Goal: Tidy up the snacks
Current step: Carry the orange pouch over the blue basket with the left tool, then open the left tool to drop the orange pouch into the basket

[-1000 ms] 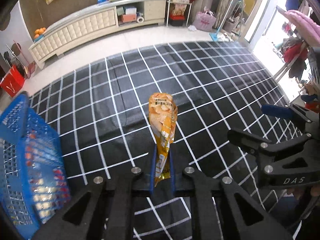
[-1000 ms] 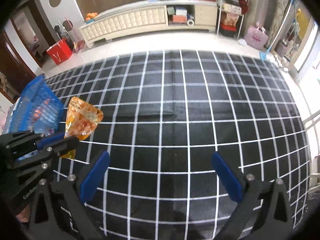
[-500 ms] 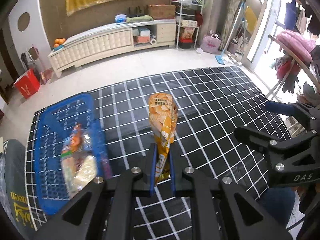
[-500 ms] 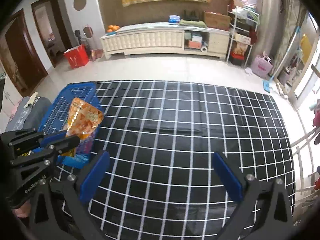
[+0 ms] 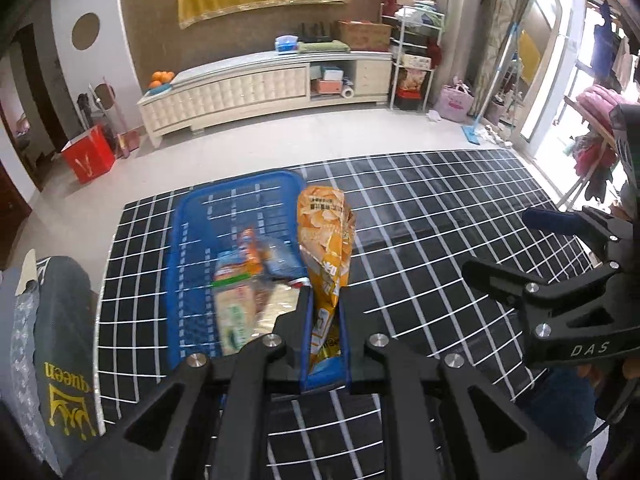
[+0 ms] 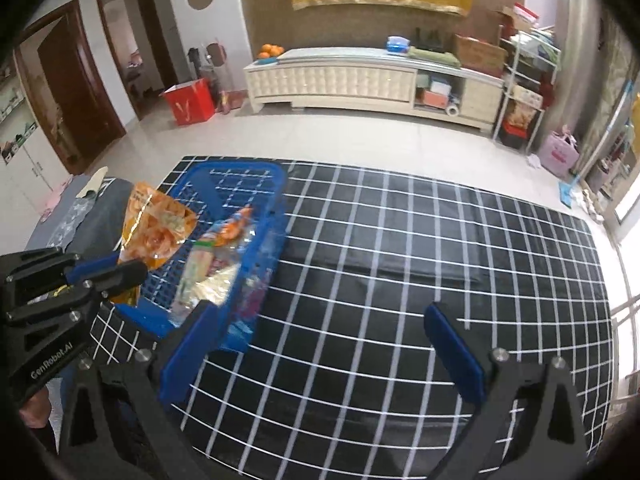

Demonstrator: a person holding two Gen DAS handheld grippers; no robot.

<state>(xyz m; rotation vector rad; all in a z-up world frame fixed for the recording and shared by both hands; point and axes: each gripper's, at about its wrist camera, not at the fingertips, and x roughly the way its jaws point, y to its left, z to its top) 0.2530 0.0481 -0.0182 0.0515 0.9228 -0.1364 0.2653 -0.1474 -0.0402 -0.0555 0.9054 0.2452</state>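
The left tool (image 5: 323, 322) is clenching the orange snack bag (image 5: 326, 248) by its bottom edge just at 3 o'clock of the blue basket (image 5: 192, 240), so the floppy top is risking snagging the rim, while the right tool (image 6: 320, 344) is hanging released.

A black cloth with a white grid (image 6: 400, 264) covers the pale tiled floor (image 6: 320, 136). On its near-left part sits a blue mesh basket (image 5: 236, 200), snack packets (image 5: 240, 292) lying inside. Beside that edge lies dark grey fabric with yellow "queen" lettering (image 5: 68, 360).
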